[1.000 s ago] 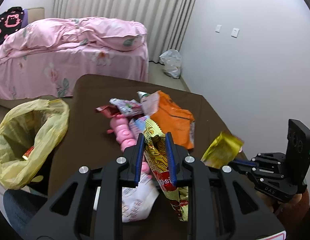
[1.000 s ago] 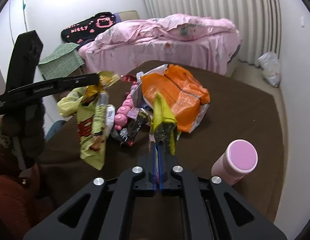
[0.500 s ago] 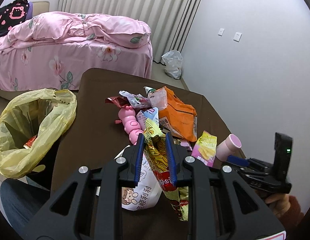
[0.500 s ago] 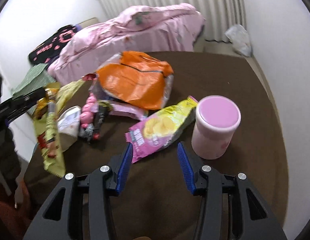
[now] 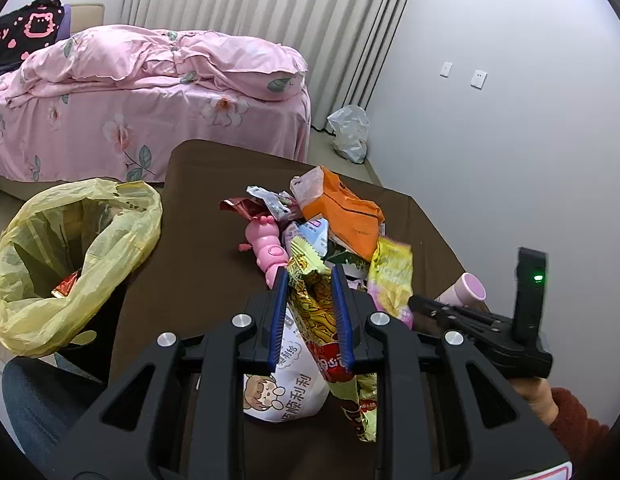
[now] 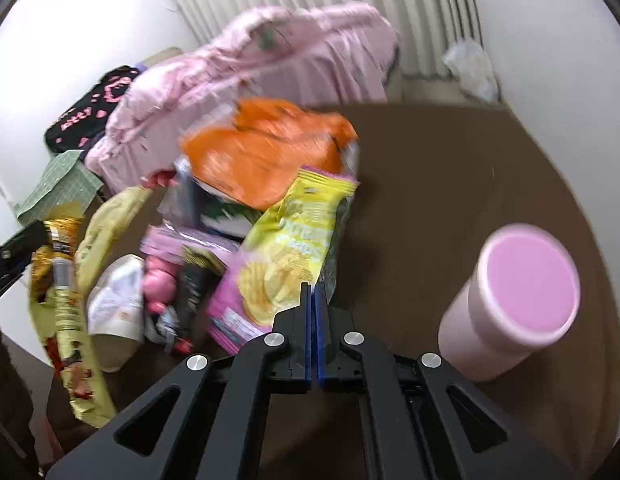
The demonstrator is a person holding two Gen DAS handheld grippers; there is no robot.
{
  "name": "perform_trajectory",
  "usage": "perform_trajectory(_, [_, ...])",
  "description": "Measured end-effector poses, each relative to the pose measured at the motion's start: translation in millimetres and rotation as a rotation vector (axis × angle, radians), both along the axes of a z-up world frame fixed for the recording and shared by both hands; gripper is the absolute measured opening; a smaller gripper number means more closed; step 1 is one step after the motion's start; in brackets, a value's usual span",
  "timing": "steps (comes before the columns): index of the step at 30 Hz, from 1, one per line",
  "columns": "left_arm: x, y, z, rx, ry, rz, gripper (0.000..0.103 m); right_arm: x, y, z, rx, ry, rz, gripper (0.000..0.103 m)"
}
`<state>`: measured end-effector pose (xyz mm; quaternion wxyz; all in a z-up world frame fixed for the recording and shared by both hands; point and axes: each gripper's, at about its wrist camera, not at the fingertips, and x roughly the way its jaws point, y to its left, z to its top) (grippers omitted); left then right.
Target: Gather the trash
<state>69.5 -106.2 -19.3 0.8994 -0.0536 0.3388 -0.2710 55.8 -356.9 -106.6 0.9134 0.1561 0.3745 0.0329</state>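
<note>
My left gripper is shut on a yellow-and-red snack wrapper and holds it above the brown table; the wrapper also shows at the left of the right wrist view. My right gripper is shut on the edge of a yellow-and-pink chip bag, seen too in the left wrist view. A pile of trash lies beyond: an orange bag, a pink toy, small wrappers and a white packet. A yellow trash bag hangs open left of the table.
A pink cup stands on the table right of my right gripper. A pink bed lies beyond the table. A white plastic bag sits on the floor by the curtain. The wall is close on the right.
My right gripper dropped the chip bag beside the pink cup and opened, then closed on that bag's edge again. My left gripper kept holding its wrapper and drew back slightly.
</note>
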Motion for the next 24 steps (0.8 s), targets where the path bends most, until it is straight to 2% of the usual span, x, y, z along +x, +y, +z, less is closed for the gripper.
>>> perform_trajectory(9, [-10.2, 10.3, 19.5, 0.001, -0.077, 0.013, 0.021, -23.6, 16.7, 64.5, -0.034, -0.175, 0.081, 0.002])
perform_trajectory(14, [-15.2, 19.4, 27.6, 0.000, -0.101, 0.027, 0.021, -30.8, 27.6, 90.5, -0.043, -0.236, 0.124, 0.002])
perform_trajectory(19, [-16.5, 28.3, 30.6, -0.015, -0.102, 0.042, 0.021, -36.0, 40.5, 101.1, -0.067, -0.250, 0.164, 0.002])
perform_trajectory(24, [-18.7, 36.7, 30.3, -0.022, -0.101, 0.054, 0.021, -40.8, 49.7, 91.6, -0.088, -0.196, 0.209, 0.002])
